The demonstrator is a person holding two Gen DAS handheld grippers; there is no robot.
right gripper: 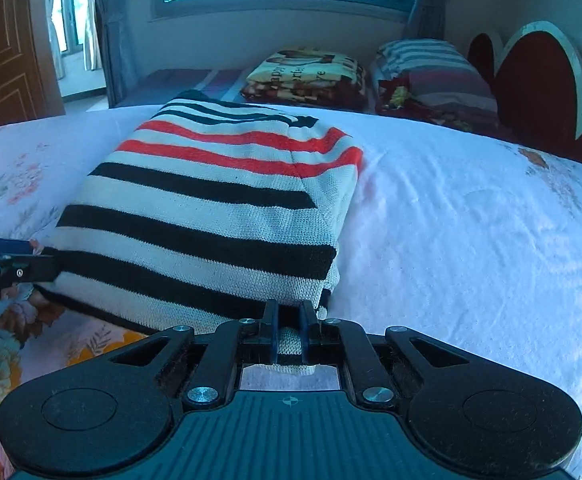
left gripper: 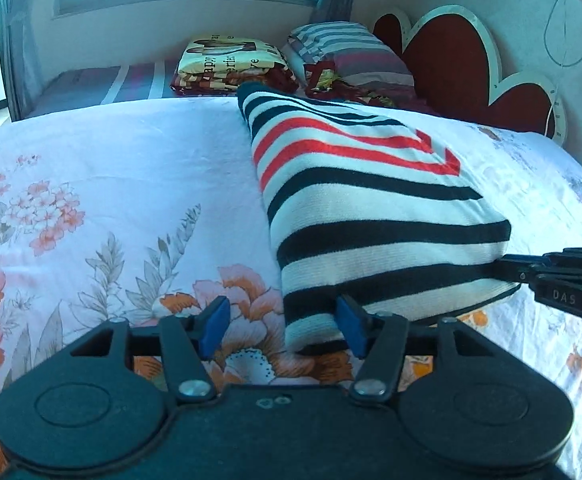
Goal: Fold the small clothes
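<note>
Striped sweater [left gripper: 371, 208] folded on the bed [left gripper: 111, 184], one corner let go and one gripped.

On my left claw [left gripper: 283, 326] the blue pads stand apart, the sweater's near-left corner lying loose between them, pressed by neither. My right claw [right gripper: 289, 334] is clamped tight on the sweater's near-right hem. The sweater sits on the floral sheet, folded blanket [left gripper: 227, 66] and pillow [left gripper: 347, 50] well beyond its far edge, the headboard [left gripper: 451, 56] off to its right.

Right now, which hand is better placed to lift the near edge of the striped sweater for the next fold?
Right. Its tool is already shut on the striped sweater's near edge, while the left tool stands open at the other corner, gripping nothing.
</note>
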